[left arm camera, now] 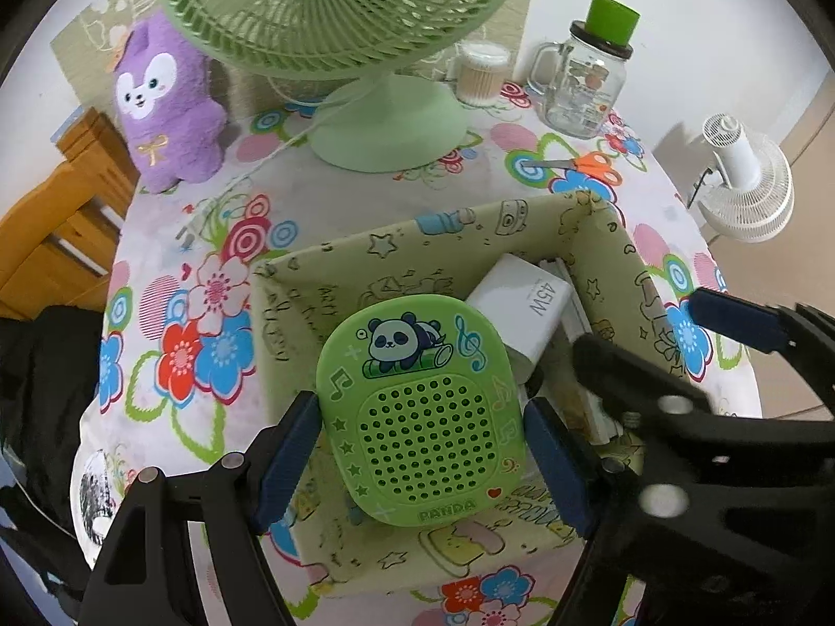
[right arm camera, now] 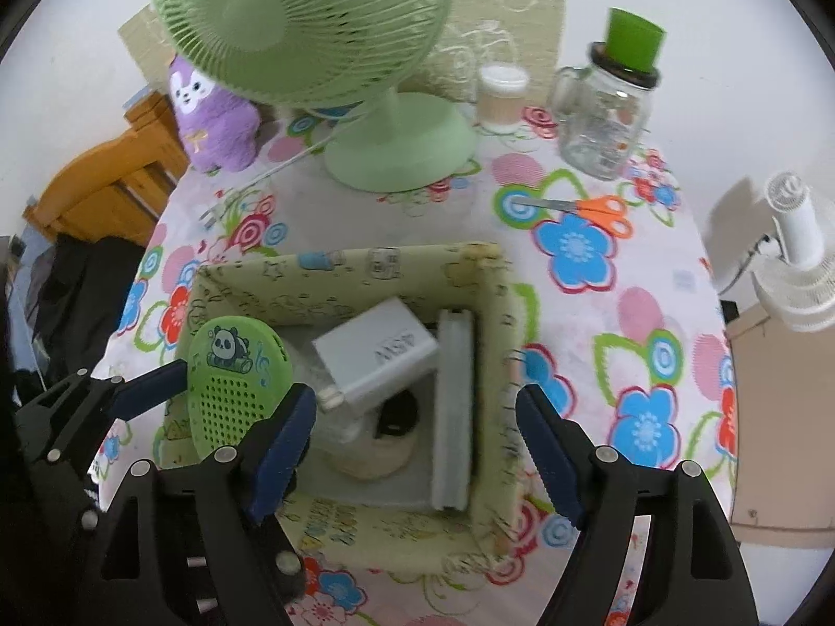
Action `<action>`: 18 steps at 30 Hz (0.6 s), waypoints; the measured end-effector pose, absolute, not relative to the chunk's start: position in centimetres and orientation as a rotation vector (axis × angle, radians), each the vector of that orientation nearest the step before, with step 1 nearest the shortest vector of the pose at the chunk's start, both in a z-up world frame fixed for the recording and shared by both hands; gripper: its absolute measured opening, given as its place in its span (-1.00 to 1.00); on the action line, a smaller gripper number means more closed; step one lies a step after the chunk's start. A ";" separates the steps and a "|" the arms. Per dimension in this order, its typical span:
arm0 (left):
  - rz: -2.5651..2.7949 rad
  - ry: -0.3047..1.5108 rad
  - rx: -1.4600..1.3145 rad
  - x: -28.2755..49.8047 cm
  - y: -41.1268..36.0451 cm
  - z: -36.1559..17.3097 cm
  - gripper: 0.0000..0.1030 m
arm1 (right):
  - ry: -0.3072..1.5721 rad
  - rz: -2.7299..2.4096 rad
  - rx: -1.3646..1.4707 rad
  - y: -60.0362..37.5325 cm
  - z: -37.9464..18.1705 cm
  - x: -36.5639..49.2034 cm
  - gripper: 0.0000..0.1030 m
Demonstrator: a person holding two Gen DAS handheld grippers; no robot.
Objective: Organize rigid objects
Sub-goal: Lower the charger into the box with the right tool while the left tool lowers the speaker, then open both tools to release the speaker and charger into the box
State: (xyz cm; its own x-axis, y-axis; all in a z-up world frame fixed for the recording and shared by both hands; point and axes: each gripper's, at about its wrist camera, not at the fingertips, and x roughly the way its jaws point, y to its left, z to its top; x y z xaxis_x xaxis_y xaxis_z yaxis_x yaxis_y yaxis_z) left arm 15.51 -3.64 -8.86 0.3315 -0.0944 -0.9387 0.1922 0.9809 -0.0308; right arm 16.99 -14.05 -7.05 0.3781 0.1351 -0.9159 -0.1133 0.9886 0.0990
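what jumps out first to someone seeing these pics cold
The green panda speaker held in the left gripper over the patterned storage box grabs the eye. Inside the box lies a white charger. Behind it on the flowered tablecloth stand a big green fan and a purple plush toy.

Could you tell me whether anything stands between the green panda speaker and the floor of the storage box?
Yes. The panda speaker, in the left gripper, hangs at the box's left side. The tilted white charger and tape roll fill the middle beside it.
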 end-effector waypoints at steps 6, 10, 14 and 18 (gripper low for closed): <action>-0.196 1.242 0.116 16.0 -4.4 -10.0 0.57 | 1.179 0.103 0.047 -16.1 -7.2 16.2 0.59; -0.196 1.258 0.145 16.2 -4.9 -10.7 0.56 | 1.192 0.093 0.057 -16.6 -7.7 15.7 0.59; -0.197 1.275 0.142 16.2 -4.9 -11.4 0.56 | 1.203 0.092 0.060 -16.7 -8.2 15.3 0.59; -0.193 1.278 0.149 16.1 -5.0 -11.7 0.57 | 1.212 0.094 0.055 -16.6 -8.6 15.1 0.59</action>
State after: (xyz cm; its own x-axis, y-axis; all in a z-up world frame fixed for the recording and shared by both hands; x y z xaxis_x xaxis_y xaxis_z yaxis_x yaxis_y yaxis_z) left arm 16.11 -5.00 -11.73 0.2763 -0.0604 -0.9592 0.2253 0.9743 0.0035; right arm 15.11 -16.58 -8.59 0.3480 0.1016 -0.9320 -0.0429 0.9948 0.0925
